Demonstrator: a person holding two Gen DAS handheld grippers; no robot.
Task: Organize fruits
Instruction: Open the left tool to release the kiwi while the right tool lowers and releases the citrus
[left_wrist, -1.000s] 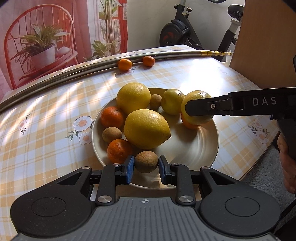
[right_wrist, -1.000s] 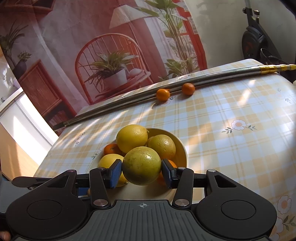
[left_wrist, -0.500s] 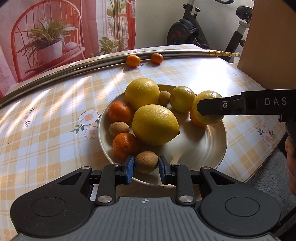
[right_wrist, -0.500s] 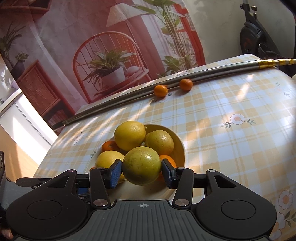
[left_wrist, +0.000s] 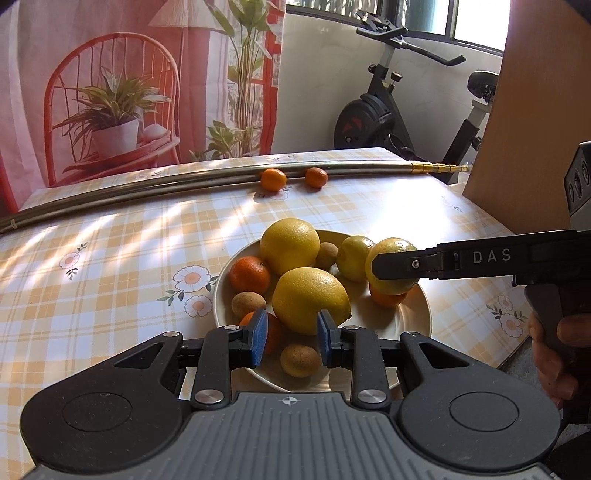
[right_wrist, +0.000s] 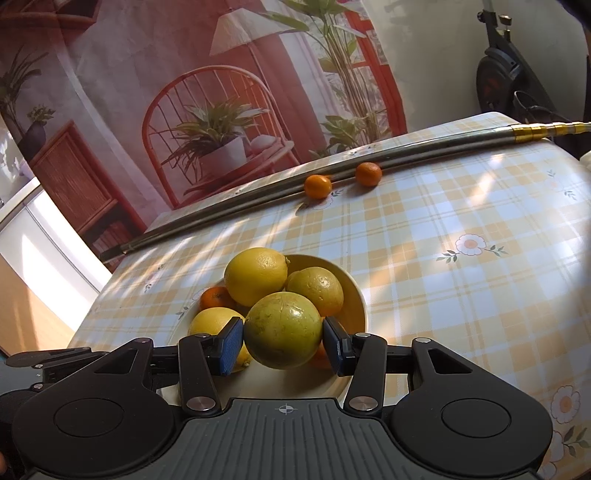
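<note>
A cream plate (left_wrist: 391, 326) on the checked tablecloth holds a large lemon (left_wrist: 310, 299), other yellow citrus, mandarins and small brown fruits. My left gripper (left_wrist: 292, 338) hovers over the plate's near rim with its blue pads a narrow gap apart and nothing pressed between them. A small brown fruit (left_wrist: 300, 360) lies on the plate just below that gap. My right gripper (right_wrist: 283, 345) is shut on a round yellow-green citrus (right_wrist: 282, 330). In the left wrist view that citrus (left_wrist: 397, 245) hangs over the plate's right side in the right gripper (left_wrist: 380, 264).
Two mandarins (left_wrist: 273, 180) (left_wrist: 316, 176) rest against a long metal pole (left_wrist: 166, 188) at the table's far side. A wooden board (left_wrist: 535, 110) stands at the right and an exercise bike (left_wrist: 373, 118) behind. The table edge runs close by the plate on the right.
The left gripper rose and drew back. The brown fruit that sat between its pads now lies lower, on the plate. The right gripper and its citrus stayed put.
</note>
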